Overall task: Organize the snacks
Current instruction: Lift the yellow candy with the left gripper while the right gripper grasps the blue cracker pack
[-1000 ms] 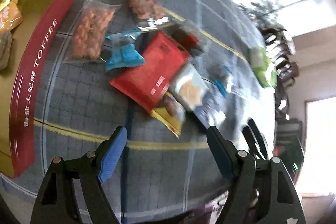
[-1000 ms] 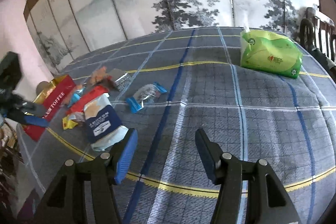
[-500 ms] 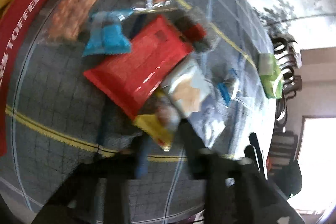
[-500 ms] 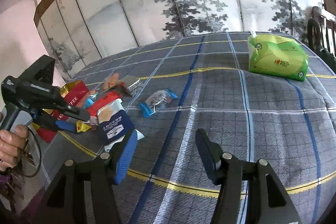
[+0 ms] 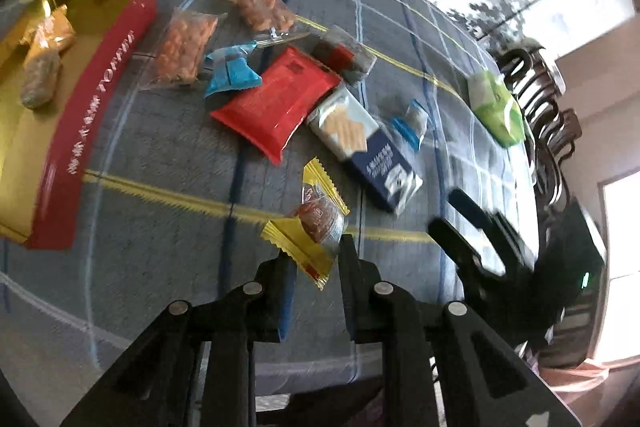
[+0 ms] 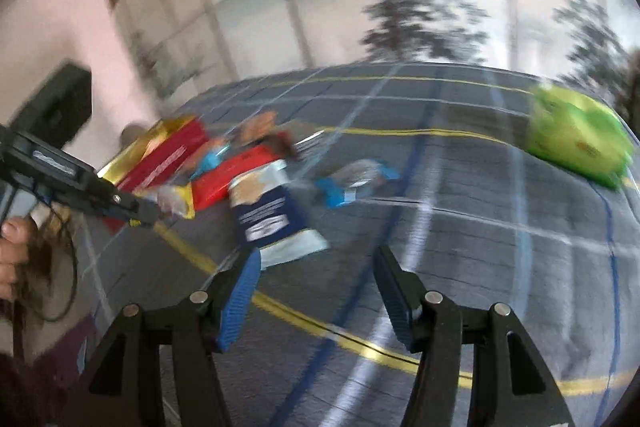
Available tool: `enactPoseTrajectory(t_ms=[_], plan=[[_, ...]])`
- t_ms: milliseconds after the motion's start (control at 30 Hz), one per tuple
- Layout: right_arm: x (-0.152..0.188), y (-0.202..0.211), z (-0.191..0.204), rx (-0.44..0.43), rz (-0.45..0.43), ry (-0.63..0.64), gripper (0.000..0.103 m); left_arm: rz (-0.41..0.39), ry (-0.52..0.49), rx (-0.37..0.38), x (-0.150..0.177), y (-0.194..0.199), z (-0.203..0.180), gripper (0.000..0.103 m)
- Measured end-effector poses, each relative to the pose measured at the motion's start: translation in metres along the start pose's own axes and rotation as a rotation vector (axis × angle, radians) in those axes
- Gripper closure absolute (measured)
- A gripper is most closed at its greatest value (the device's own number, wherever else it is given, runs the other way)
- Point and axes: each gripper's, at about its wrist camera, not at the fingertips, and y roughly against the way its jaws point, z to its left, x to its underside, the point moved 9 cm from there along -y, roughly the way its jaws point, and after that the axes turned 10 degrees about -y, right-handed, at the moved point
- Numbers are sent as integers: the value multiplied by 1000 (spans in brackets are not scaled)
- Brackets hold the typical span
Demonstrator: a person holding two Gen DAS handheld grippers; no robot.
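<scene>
My left gripper [image 5: 316, 255] is shut on the lower end of a yellow snack packet [image 5: 316, 223] and holds it just above the plaid cloth. The right wrist view shows the same left gripper [image 6: 148, 213] at the left with that yellow packet [image 6: 180, 201] at its tip. A red and gold toffee box [image 5: 92, 99] lies open at the left with a few snacks inside. My right gripper [image 6: 316, 263] is open with nothing between its fingers. The navy and white cracker packet [image 6: 272, 211] lies just beyond its left finger.
Loose snacks lie on the cloth: a red packet [image 5: 276, 103], two clear bags of orange snacks [image 5: 184, 47], a small blue packet [image 5: 232, 75] and a blue-ended wrapper [image 5: 410, 121]. A green tissue pack [image 5: 496, 107] sits far right beside dark chairs [image 5: 536, 99].
My left gripper closed on the yellow packet and lifted it away from the pile. The right gripper swung left toward the snacks and stayed open.
</scene>
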Motion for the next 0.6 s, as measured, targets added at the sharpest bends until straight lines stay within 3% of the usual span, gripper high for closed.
enactPoseTrajectory(t_ms=[67, 167, 467, 600], plan=[[-3, -13, 15, -59, 49, 23, 43, -9, -23, -16, 6, 4, 1, 86], [-11, -30, 27, -34, 69, 101, 43, -10, -17, -6, 12, 8, 6, 86], [-18, -75, 36, -60, 202, 155, 43, -28, -26, -10, 16, 16, 8, 86], [-20, -87, 38, -41, 222, 192, 40, -31, -45, -19, 17, 17, 7, 86]])
